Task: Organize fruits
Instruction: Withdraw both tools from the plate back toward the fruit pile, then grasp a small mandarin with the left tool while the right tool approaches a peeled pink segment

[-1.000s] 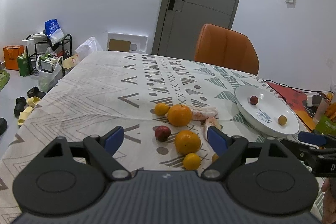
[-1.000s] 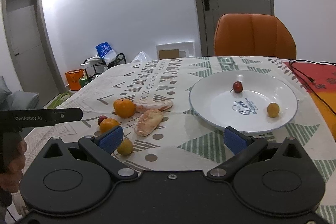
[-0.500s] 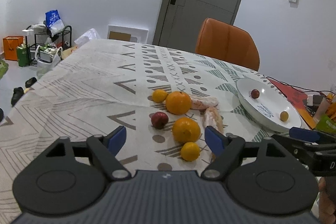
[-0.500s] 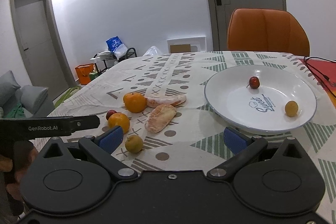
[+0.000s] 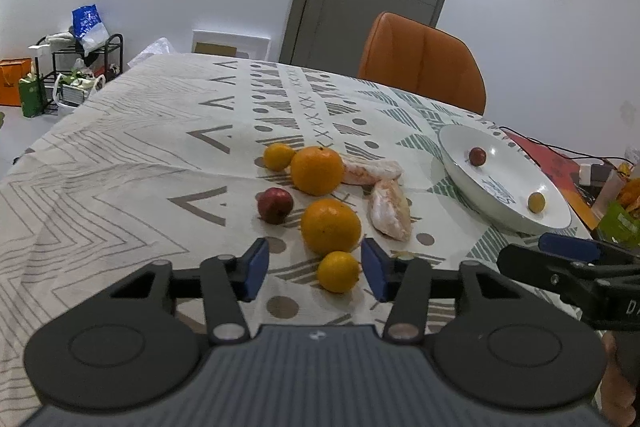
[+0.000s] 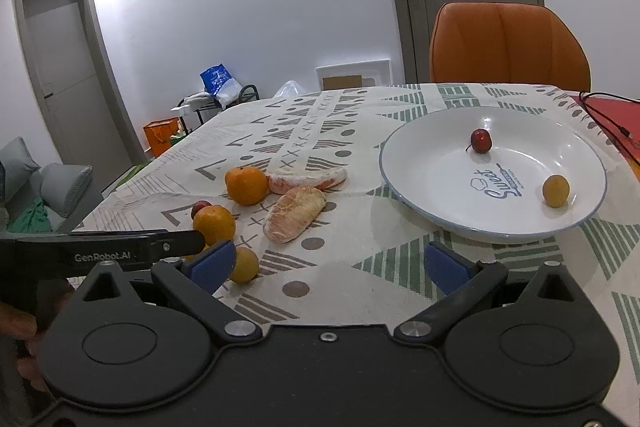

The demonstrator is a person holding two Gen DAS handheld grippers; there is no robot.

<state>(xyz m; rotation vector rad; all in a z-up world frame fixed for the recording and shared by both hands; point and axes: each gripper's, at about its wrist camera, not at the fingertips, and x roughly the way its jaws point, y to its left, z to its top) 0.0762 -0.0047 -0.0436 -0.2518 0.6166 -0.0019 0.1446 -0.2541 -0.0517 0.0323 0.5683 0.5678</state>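
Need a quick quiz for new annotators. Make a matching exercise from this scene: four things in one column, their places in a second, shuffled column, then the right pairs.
Things
1. small red fruit with a stem
2. peeled citrus segments
3. small yellow citrus
4. orange chair

Places
A. between the open fingers of the left gripper
B. behind the far edge of the table
C. on the white plate
D. on the tablecloth between the oranges and the plate

Pairs: 1-C, 2-D, 3-A, 4-B

Fruits (image 5: 330,225) left — plate (image 5: 460,171) right
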